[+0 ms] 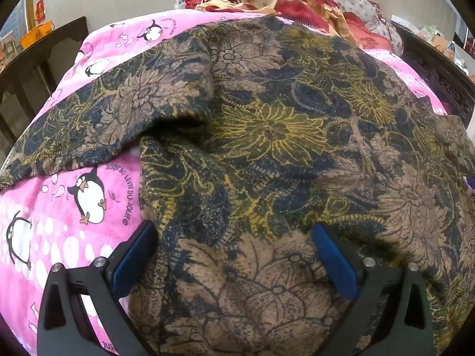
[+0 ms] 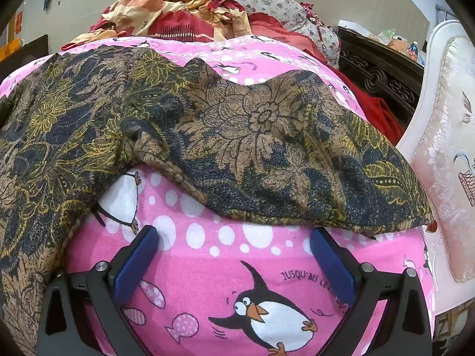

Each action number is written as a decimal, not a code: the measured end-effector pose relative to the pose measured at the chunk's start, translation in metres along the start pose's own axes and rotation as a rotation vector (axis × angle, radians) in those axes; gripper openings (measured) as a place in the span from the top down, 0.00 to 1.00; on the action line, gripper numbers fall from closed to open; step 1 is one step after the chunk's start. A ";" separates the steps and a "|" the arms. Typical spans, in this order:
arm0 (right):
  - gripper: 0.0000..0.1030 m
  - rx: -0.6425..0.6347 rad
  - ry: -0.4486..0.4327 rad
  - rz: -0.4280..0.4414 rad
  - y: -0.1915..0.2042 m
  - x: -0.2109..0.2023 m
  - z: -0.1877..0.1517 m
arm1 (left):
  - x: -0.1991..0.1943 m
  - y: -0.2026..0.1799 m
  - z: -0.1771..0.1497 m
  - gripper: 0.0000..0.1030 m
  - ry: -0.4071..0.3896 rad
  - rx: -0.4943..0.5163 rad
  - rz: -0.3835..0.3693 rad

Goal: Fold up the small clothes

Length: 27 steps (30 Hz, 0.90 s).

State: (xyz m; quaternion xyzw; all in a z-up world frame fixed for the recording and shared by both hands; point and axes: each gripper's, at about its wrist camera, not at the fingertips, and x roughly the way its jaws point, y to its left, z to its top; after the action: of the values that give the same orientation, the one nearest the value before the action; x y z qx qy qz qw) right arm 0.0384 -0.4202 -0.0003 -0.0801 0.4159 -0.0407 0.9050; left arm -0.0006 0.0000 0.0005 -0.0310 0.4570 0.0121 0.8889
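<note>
Early stage: the patterned garment (image 1: pixel 267 136) lies spread and rumpled, not yet folded, on the pink penguin blanket (image 2: pixel 237 261) of the bed, with the left hand-held gripper (image 1: pixel 234 255) and right hand-held gripper (image 2: pixel 234 255) both wide apart, holding nothing.

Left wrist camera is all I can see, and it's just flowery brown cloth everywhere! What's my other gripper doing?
Observer: The right gripper is open over the bare pink penguin blanket, nothing between its fingers.
Operator: Is it near the cloth?
Observer: The flowery brown cloth has its hem lying just beyond the fingertips, not touching them.
Operator: What's beside it?
Observer: A white padded chair stands right of the bed.
Operator: Anything peeking out?
Observer: A penguin print shows half hidden under the cloth's edge.
</note>
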 end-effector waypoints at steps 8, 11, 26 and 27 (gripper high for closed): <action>0.00 0.001 -0.001 0.000 0.000 -0.001 -0.001 | 0.001 -0.002 -0.001 0.00 0.008 0.009 0.012; 0.00 0.007 0.006 -0.002 0.001 0.001 0.002 | 0.001 -0.005 -0.002 0.00 0.008 0.009 0.011; 0.00 0.091 0.361 0.090 -0.027 -0.049 -0.031 | -0.014 0.000 -0.009 0.00 0.069 -0.033 -0.011; 0.00 0.106 0.384 0.087 -0.030 -0.056 -0.036 | -0.021 -0.001 -0.010 0.00 0.069 -0.048 0.000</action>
State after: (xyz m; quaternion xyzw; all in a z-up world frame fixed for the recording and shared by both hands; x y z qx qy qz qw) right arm -0.0259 -0.4456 0.0234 -0.0049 0.5809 -0.0378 0.8131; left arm -0.0213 -0.0010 0.0119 -0.0527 0.4870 0.0220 0.8716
